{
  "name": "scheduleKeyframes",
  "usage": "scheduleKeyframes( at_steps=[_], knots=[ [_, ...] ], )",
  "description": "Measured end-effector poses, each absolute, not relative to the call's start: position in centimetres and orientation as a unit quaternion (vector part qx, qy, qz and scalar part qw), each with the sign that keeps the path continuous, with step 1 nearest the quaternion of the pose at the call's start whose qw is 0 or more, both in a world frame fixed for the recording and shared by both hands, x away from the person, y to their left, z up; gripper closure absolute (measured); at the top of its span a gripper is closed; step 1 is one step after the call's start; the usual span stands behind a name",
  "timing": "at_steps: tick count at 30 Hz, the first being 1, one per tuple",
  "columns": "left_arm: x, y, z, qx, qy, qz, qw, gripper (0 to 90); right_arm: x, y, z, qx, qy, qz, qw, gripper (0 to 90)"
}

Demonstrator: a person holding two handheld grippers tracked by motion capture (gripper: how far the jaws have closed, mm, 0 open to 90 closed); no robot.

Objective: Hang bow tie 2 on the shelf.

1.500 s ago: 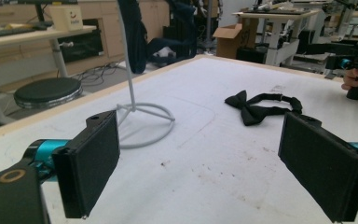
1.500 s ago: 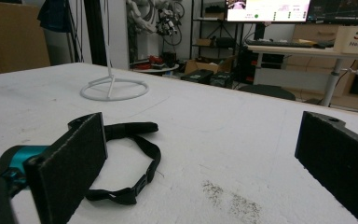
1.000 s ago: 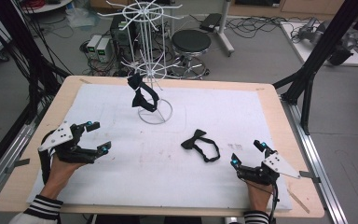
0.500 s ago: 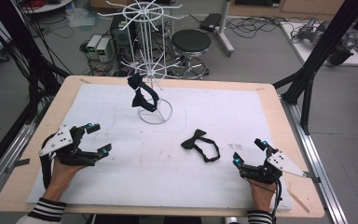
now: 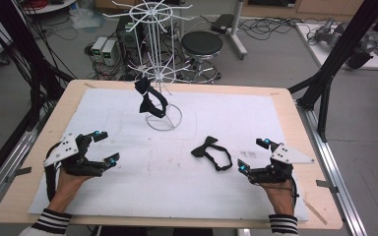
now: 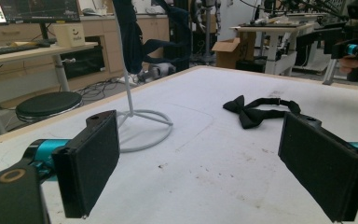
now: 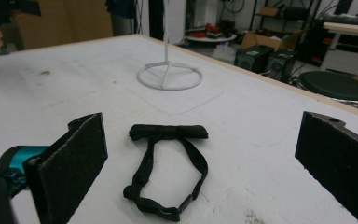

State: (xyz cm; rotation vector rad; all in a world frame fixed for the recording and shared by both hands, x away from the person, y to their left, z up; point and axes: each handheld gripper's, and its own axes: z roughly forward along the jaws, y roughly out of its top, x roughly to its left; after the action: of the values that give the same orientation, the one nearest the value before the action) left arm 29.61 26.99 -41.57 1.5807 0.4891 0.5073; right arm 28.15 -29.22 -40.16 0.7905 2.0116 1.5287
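Observation:
A black bow tie (image 5: 211, 152) with its strap looped lies flat on the white table cover, right of centre. It lies just ahead of my right gripper (image 7: 205, 165) as bow tie (image 7: 168, 132), and farther off past my left gripper (image 6: 207, 168) as bow tie (image 6: 256, 109). A second black bow tie (image 5: 150, 98) hangs from a lower arm of the white wire rack (image 5: 152, 49). My left gripper (image 5: 107, 146) hovers open at the front left, holding nothing. Beside the lying tie, my right gripper (image 5: 252, 155) is open and holds nothing.
The rack's ring base (image 5: 163, 118) stands on the table behind centre. The wooden table edge (image 5: 295, 123) frames the white cover. Black frame posts (image 5: 325, 88) rise at both sides, and a stool (image 5: 202, 46) and cables sit on the floor beyond.
Both hands have shifted only slightly near the front edge. Both grippers stay open, and neither bow tie has moved.

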Motion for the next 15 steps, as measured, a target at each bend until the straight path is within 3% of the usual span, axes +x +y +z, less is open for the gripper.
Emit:
scheduleKeyframes(
  at_steps=[15],
  knots=[
    [29.7, 27.0, -42.8, 0.687, 0.214, 0.225, 0.657, 13.0, 31.4, -27.1, -36.7, 0.229, 0.806, 0.508, 0.198, 1.4]
  ],
)
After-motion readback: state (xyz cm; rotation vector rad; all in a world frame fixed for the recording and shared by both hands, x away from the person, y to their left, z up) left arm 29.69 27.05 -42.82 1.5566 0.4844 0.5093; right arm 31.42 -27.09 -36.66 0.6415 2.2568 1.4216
